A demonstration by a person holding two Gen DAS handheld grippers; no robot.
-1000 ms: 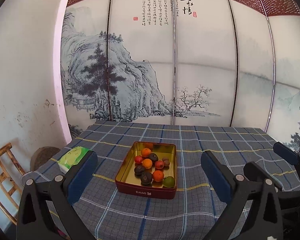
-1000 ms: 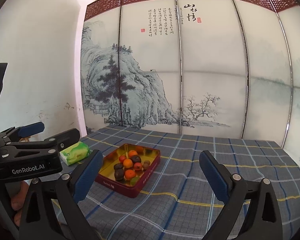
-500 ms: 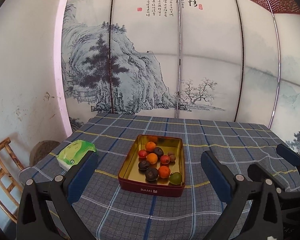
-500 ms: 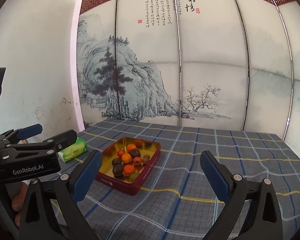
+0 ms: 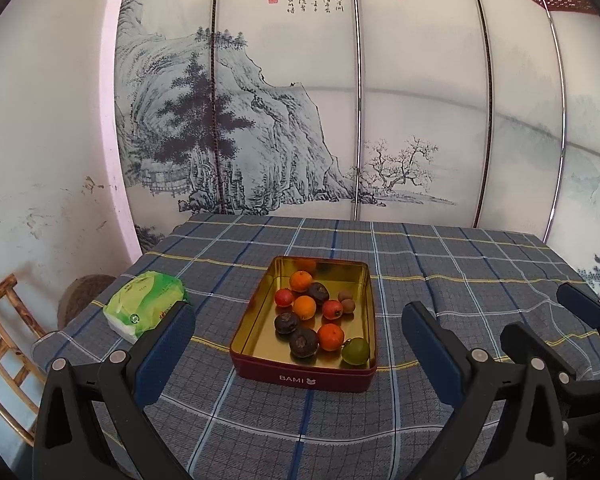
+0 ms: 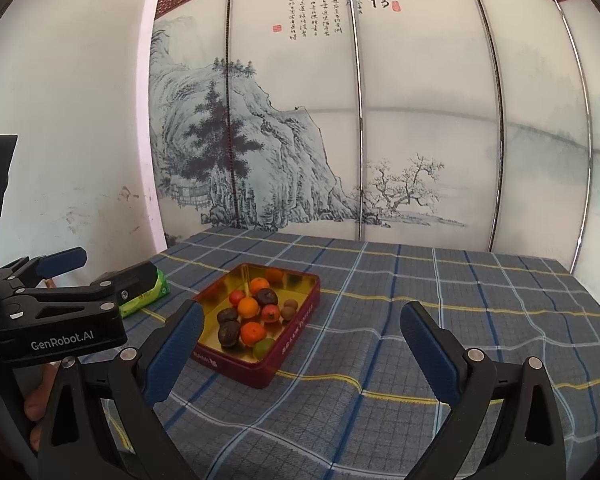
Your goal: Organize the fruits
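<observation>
A dark red tin [image 5: 304, 376] [image 6: 296, 332] with a gold inside sits mid-table and holds several small fruits: oranges [image 5: 330, 336] [image 6: 253, 332], dark plums [image 5: 303, 342] [image 6: 229, 333], red ones [image 5: 332, 309] [image 6: 271, 313], a green one [image 5: 355, 351] [image 6: 263, 347] and brown nuts [image 5: 347, 306] [image 6: 288, 313]. My left gripper [image 5: 298, 346] is open, held short of the tin's front edge, nothing between its fingers. My right gripper [image 6: 300, 342] is open too, to the right of the tin; in the left wrist view it shows at the right edge [image 5: 540, 320].
A green tissue pack [image 5: 144, 304] [image 6: 148, 294] lies at the table's left edge. The table carries a blue plaid cloth [image 5: 440, 264] [image 6: 440, 300]. A painted folding screen [image 5: 360, 100] stands behind it. A wooden chair [image 5: 4, 320] is at the far left.
Both grippers have tilted down and moved closer to the table, so the tin and fruits look larger and lower in view. Neither gripper has changed its opening.
</observation>
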